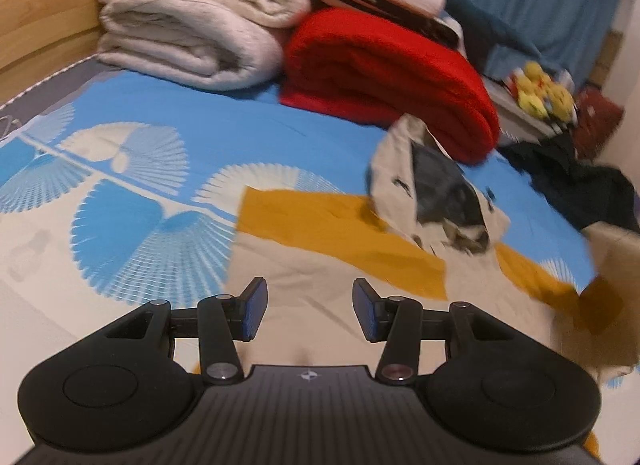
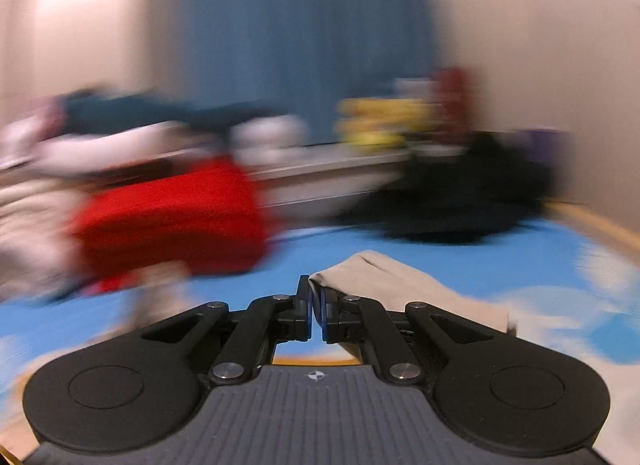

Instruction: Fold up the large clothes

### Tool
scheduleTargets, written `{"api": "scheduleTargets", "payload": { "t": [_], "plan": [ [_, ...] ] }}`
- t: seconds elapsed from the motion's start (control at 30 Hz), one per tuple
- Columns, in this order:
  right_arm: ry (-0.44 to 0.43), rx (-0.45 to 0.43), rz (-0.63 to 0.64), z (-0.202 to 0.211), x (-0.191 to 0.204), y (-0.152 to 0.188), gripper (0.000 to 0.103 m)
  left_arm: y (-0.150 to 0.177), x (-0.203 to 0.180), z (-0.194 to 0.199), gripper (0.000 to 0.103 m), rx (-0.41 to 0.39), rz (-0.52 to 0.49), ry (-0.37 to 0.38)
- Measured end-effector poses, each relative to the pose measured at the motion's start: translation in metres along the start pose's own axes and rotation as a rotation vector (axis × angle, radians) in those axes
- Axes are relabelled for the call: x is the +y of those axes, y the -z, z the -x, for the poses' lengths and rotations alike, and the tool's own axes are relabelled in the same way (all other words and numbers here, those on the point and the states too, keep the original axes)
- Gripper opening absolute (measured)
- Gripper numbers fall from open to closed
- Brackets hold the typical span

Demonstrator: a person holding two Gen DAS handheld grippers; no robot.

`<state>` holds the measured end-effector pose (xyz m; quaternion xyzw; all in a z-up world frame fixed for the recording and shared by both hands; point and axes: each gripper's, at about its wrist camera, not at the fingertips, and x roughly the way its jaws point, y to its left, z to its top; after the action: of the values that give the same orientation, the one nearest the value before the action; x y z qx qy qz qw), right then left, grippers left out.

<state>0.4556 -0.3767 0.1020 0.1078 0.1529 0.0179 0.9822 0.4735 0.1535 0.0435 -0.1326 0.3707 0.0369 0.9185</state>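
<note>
The right claw (image 2: pixel 316 305) is pinching a corner of the beige-and-yellow garment (image 1: pixel 340 265) lying on the bed (image 1: pixel 240 133), lifting it to fold. The left claw (image 1: pixel 310 311) is hanging open, holding nothing.

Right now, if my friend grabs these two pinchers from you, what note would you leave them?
Right gripper: shut on a beige fabric edge, lifted above the blue bedsheet.
Left gripper: open, holding nothing, over the beige and mustard garment spread on the bed.
Folded cream blanket and red blanket lie behind; dark clothes are heaped at the far right.
Done: one edge gripped.
Left: the fold itself.
</note>
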Motion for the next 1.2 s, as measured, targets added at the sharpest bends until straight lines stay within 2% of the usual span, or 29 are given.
{"api": "scheduleTargets", "payload": {
  "t": [0.03, 0.1, 0.13, 0.23, 0.3, 0.37, 0.5, 0.57, 0.63, 0.7, 0.77, 0.83, 0.9, 0.97, 1.03, 1.2],
  "plan": [
    [-0.123, 0.048, 0.012, 0.001, 0.032, 0.008, 0.009, -0.003, 0.006, 0.002, 0.052, -0.002, 0.015, 0.0],
    [-0.324, 0.181, 0.001, 0.001, 0.085, 0.029, 0.028, -0.006, 0.014, 0.005, 0.052, -0.001, 0.038, 0.006],
    [-0.392, 0.249, 0.003, 0.002, 0.108, 0.04, 0.038, -0.007, 0.018, 0.005, 0.052, 0.005, 0.051, 0.013],
    [-0.437, 0.355, 0.033, 0.02, 0.156, 0.068, 0.04, -0.008, 0.025, 0.005, 0.052, 0.027, 0.089, 0.034],
    [-0.422, 0.403, 0.05, 0.034, 0.167, 0.076, 0.04, -0.008, 0.027, 0.002, 0.052, 0.046, 0.111, 0.055],
    [-0.372, 0.402, 0.049, 0.049, 0.168, 0.073, 0.04, -0.005, 0.028, -0.004, 0.052, 0.075, 0.153, 0.086],
    [-0.254, 0.375, -0.084, 0.081, 0.14, 0.064, 0.043, 0.002, 0.04, -0.021, 0.049, 0.147, 0.265, 0.113],
    [-0.206, 0.339, -0.126, 0.088, 0.123, 0.06, 0.047, 0.007, 0.045, -0.029, 0.043, 0.174, 0.301, 0.109],
    [-0.179, 0.305, -0.159, 0.09, 0.11, 0.067, 0.049, 0.013, 0.047, -0.039, 0.024, 0.206, 0.32, 0.116],
    [-0.138, 0.309, -0.196, 0.081, 0.095, 0.081, 0.049, 0.021, 0.045, -0.048, 0.015, 0.237, 0.322, 0.126],
    [-0.086, 0.365, -0.238, 0.061, 0.085, 0.092, 0.049, 0.026, 0.043, -0.057, 0.015, 0.255, 0.321, 0.112],
    [-0.08, 0.373, -0.289, 0.05, 0.073, 0.093, 0.049, 0.031, 0.04, -0.066, 0.016, 0.274, 0.326, 0.097],
    [-0.08, 0.383, -0.28, 0.041, 0.067, 0.091, 0.049, 0.035, 0.039, -0.074, 0.016, 0.287, 0.344, 0.079],
    [-0.077, 0.379, -0.269, 0.032, 0.062, 0.092, 0.048, 0.039, 0.038, -0.082, 0.021, 0.301, 0.337, 0.06],
    [-0.037, 0.386, -0.286, 0.023, 0.054, 0.092, 0.048, 0.042, 0.036, -0.089, 0.03, 0.315, 0.324, 0.04],
    [0.01, 0.395, -0.38, 0.007, 0.03, 0.09, 0.048, 0.047, 0.034, -0.1, 0.033, 0.337, 0.342, 0.025]
  ]
}}
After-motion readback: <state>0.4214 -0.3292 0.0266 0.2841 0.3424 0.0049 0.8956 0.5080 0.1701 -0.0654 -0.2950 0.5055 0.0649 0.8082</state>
